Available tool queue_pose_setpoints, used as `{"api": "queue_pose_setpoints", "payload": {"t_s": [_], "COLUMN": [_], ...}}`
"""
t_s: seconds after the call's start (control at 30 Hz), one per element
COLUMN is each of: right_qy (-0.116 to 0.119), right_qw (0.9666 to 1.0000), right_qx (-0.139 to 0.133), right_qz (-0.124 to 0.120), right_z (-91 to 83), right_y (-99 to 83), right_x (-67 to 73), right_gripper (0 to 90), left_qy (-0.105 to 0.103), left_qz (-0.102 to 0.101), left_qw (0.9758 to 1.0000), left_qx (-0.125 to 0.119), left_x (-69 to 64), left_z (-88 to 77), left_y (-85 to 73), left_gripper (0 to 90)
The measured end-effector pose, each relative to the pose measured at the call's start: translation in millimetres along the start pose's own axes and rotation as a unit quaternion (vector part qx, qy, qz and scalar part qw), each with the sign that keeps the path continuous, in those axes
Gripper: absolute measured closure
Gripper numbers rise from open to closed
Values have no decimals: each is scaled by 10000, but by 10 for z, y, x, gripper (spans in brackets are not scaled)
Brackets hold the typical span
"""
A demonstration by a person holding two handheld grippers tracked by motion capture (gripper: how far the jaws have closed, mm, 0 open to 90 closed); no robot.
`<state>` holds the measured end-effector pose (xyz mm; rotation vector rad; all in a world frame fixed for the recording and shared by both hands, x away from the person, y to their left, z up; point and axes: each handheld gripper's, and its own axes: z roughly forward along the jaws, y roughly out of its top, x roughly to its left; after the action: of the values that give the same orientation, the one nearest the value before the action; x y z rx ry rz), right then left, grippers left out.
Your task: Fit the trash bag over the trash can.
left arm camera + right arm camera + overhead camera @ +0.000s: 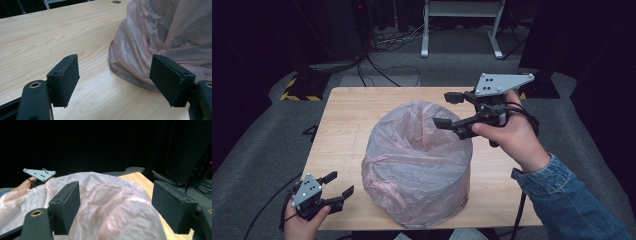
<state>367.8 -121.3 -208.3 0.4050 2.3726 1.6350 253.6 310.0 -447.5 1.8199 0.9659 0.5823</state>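
- Draping over a round bin, the pink bag (417,160) sits mid-frame on the desk (342,130), already lining it.
- Left tool (337,187) bottom left, right tool (447,110) above the bag: both spread, pinching nothing.
- Tidying probably remains.

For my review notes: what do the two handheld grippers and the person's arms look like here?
Both are black two-jaw tools with flat, rectangular, matte pads and brass-coloured pivot rings. The left gripper and right gripper each carry a grey three-cornered plate with small dark dots on top. A black cable trails from the left one. The right forearm wears a blue denim sleeve; no sleeve is visible at the left hand.
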Motion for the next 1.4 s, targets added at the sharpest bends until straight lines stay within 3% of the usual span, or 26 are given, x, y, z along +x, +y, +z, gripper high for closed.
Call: {"api": "queue_pose_setpoints", "payload": {"t_s": [0.43, 0.93, 1.23, 1.4], "right_qy": [130, 188, 96, 30], "right_qw": [9997, 9981, 9950, 9903], "right_qx": [188, 587, 989, 1375], "right_qz": [-62, -21, -82, -201], "right_z": [369, 723, 980, 1122], "right_y": [121, -12, -174, -277], "right_x": [182, 260, 246, 175], "right_gripper": [234, 234, 203, 163], "left_qy": [-17, -11, -15, -12], "left_qz": [2, 1, -8, -27], "left_qw": [10000, 10000, 10000, 10000], "left_qx": [11, 28, 32, 19], "left_x": [-15, -2, 8, 16], "left_z": [13, 18, 16, 15], "left_y": [0, -19, -24, -30], "left_gripper": [238, 237, 236, 237]}}
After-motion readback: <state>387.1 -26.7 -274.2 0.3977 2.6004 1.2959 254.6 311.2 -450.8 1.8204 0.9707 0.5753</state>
